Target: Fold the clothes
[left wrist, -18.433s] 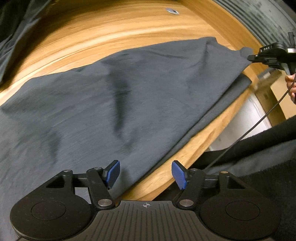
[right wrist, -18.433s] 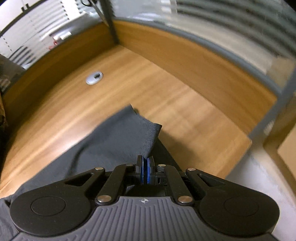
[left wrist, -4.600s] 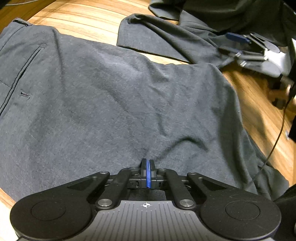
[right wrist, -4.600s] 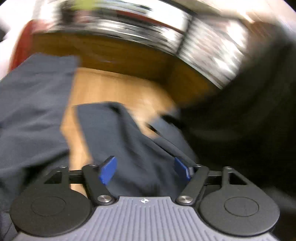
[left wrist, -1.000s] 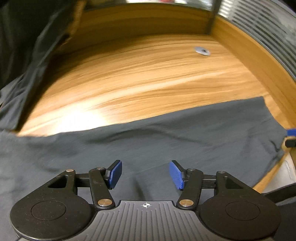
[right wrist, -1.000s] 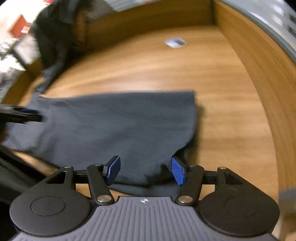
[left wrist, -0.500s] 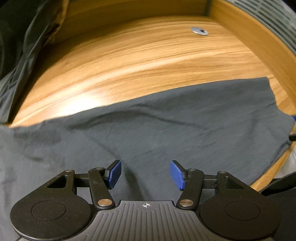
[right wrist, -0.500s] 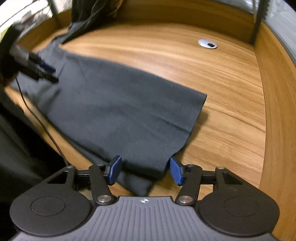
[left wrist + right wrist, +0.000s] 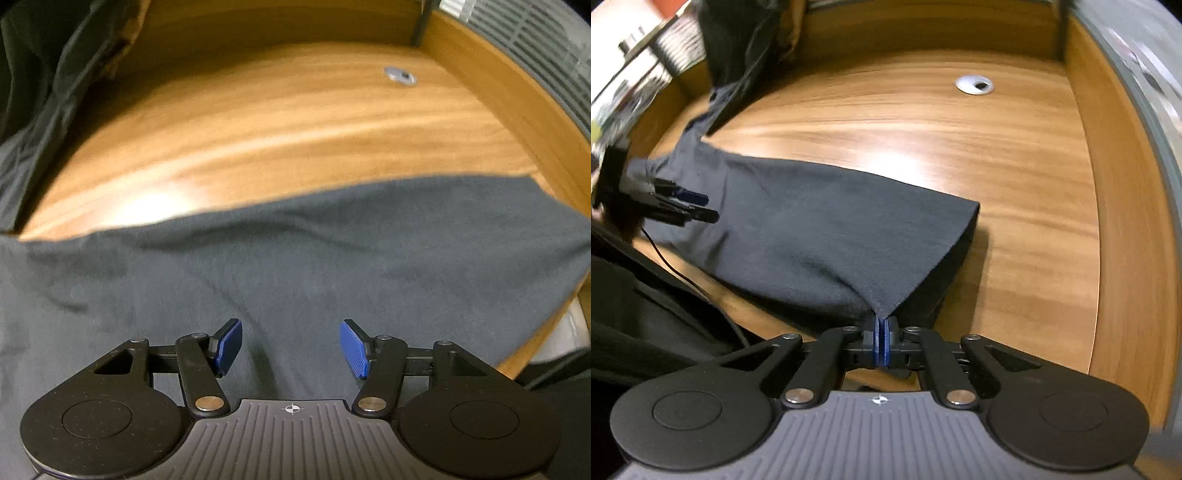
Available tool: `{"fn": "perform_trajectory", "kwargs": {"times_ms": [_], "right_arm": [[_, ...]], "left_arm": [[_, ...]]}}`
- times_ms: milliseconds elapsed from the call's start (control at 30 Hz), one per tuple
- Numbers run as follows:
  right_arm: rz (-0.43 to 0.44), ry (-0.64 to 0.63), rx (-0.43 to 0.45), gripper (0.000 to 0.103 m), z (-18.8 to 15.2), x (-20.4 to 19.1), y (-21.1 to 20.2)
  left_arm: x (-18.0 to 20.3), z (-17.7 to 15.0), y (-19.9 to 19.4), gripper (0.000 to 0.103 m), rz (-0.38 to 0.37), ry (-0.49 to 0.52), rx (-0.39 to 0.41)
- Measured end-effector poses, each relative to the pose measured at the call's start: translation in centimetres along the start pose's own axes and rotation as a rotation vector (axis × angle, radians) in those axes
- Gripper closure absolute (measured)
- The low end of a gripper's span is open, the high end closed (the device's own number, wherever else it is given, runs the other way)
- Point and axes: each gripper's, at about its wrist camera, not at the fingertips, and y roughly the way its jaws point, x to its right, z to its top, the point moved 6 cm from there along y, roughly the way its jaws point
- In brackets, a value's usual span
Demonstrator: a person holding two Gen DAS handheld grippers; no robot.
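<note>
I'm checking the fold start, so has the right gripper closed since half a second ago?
Yes. The right gripper has shut on the corner of the dark grey fabric garment, lifting it off the wooden table; before, its fingers stood apart.

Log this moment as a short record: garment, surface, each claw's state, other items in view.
garment: dark grey trousers, lying along the table's near edge
surface: wooden table
right claw: shut on the trousers' near corner, cloth tented up to it
left claw: open above the trousers, gripping nothing
other items: grommet in the table, dark clothes heaped at far left
</note>
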Motion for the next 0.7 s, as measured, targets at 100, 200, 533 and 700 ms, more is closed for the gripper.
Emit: {"fn": "perform_trajectory", "kwargs": {"times_ms": [100,200,533,700], "right_arm": [[-0.045,0.034,-0.04,0.098,-1.5,0.4,1.3],[-0.092,0.085,-0.079,0.086,-3.3,1.5,3.6],[-0.158,0.287,0.071,0.032,-4.2,3.2,1.3],[-0.126,0.33,0.186,0.032,-1.3,3.7,1.7]], "left_arm": [[0.5,1.3,-0.3,0.041,-0.018,0.008,0.027],[1.5,2.7,-0.5,0.041,-0.047,0.045,0.038],[7.0,5.6,0.0,0.037,-0.152,0.181,0.02],[7.7,4.8,1.3,0.037,-0.142,0.176,-0.026]]}}
